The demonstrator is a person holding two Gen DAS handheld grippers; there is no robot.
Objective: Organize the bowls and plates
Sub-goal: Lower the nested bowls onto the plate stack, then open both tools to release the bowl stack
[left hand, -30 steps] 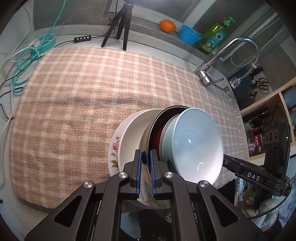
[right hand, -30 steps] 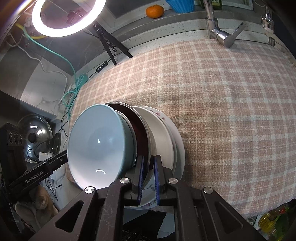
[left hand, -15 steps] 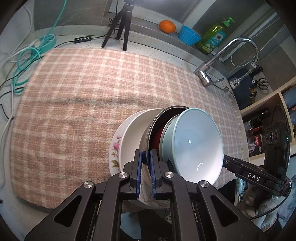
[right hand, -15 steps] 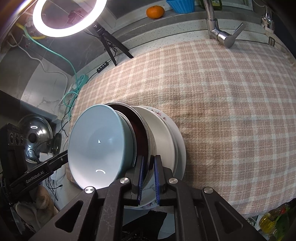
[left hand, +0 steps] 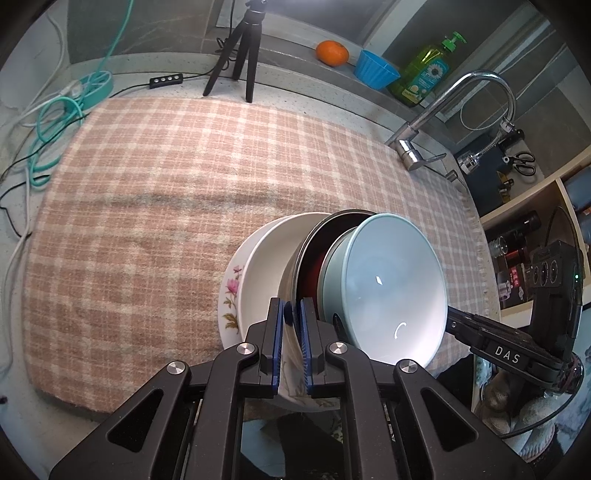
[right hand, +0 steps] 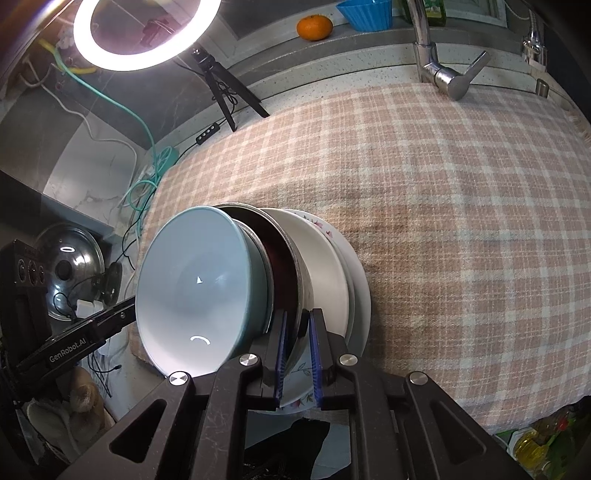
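A nested stack of dishes is held between both grippers over the near edge of the checked cloth (left hand: pixel 166 192). Its pieces are a light blue bowl (left hand: pixel 388 291), a dark red metal-rimmed bowl (left hand: pixel 314 266), a white bowl (left hand: pixel 266 280) and a flowered plate (left hand: pixel 231 291). My left gripper (left hand: pixel 291 314) is shut on the stack's rim at one side. My right gripper (right hand: pixel 297 325) is shut on the rim at the other side. In the right wrist view the blue bowl (right hand: pixel 192 280) faces left, with the red bowl (right hand: pixel 280 266), white bowl (right hand: pixel 325 269) and plate (right hand: pixel 360 295) behind it.
A tap (left hand: pixel 443 122) stands at the far right of the counter, with a blue cup (left hand: pixel 375 70), an orange (left hand: pixel 332 52) and a soap bottle (left hand: pixel 424 74) on the ledge. A tripod (left hand: pixel 240 55) and cables (left hand: pixel 55 122) lie at the far left. A ring light (right hand: pixel 144 33) glows above.
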